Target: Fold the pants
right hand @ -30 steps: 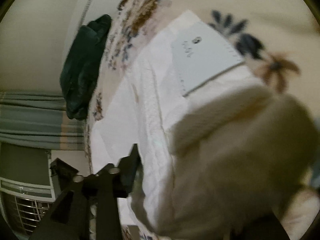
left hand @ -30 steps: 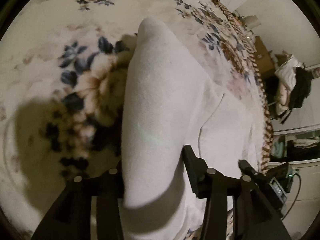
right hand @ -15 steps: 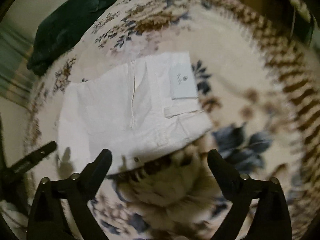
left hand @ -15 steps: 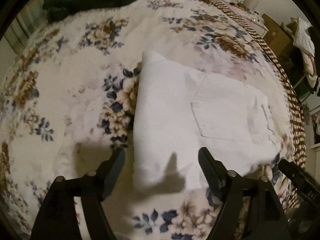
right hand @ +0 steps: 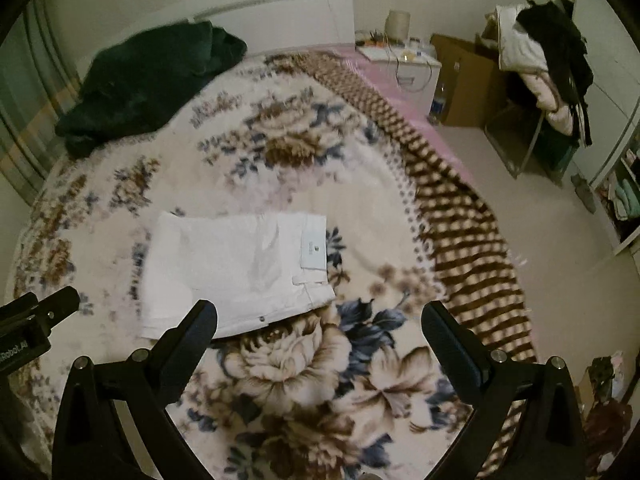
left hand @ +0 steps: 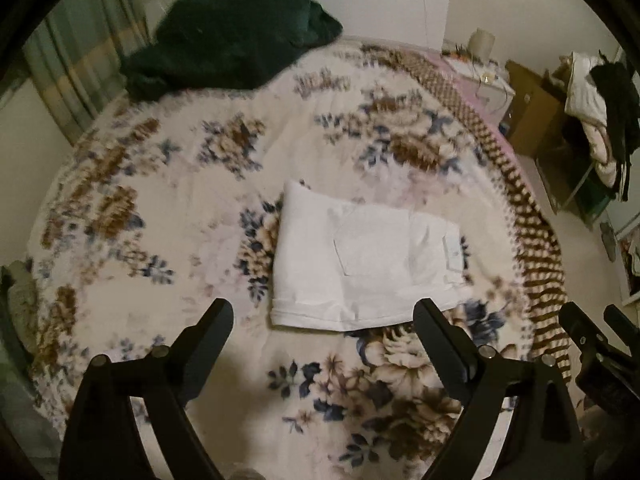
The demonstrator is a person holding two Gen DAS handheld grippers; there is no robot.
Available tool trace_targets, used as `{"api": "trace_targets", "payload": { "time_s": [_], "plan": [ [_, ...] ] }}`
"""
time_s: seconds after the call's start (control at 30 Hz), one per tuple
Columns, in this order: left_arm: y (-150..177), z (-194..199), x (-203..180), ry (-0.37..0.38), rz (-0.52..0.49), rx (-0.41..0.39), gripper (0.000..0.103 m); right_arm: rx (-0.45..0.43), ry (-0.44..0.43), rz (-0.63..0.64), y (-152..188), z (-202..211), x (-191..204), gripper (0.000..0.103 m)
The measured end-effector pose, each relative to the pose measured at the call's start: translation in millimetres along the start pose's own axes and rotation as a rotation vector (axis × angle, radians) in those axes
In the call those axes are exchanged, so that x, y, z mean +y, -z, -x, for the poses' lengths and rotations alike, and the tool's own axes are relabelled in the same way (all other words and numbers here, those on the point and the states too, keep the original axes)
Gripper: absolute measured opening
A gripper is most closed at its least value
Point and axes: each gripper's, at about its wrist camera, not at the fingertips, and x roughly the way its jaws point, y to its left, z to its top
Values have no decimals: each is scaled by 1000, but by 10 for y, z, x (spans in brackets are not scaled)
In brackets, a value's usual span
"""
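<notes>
The white pants [left hand: 360, 264] lie folded in a compact rectangle on the floral blanket [left hand: 160, 208], back pocket and waistband label up. They also show in the right wrist view [right hand: 236, 268]. My left gripper [left hand: 324, 324] is open and empty, held above and just short of the near edge of the pants. My right gripper [right hand: 320, 324] is open and empty, held above the blanket to the right of the pants. The right gripper's body shows at the left view's right edge [left hand: 600, 344].
A dark green blanket [left hand: 228, 40] is heaped at the head of the bed. A brown checked throw [right hand: 460, 216] runs along the bed's right side. A nightstand [right hand: 404, 64], a cardboard box [right hand: 464, 76] and a chair piled with clothes [right hand: 548, 52] stand beyond.
Both grippers let go of the pants, opened and pulled back up and away. The pants now lie flat and folded on the blanket.
</notes>
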Motion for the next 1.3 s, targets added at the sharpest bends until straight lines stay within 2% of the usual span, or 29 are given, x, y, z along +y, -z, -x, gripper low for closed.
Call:
{"api": "trace_targets", "payload": {
  "time_s": [0.4,0.67,0.93,1.07,1.3],
  "plan": [
    [262,2011,-105,-62,44,-150,92,-144,-63,104,-12,2227,-36,103],
    [562,2953,-78,-81,41,-223,92,-242,-71,117,182,3514,-67,103],
    [820,3477,-62,-79,19,-259,92,-317,-77,112,442,4482,-82,103],
    [918,3633,-39,-62,22,-271,93,-321,-75,112,554,4749,-73,103],
    [1009,3722,-53,-42,8,-269,94,-322,-77,111,653,4939,-44,103]
  ]
}}
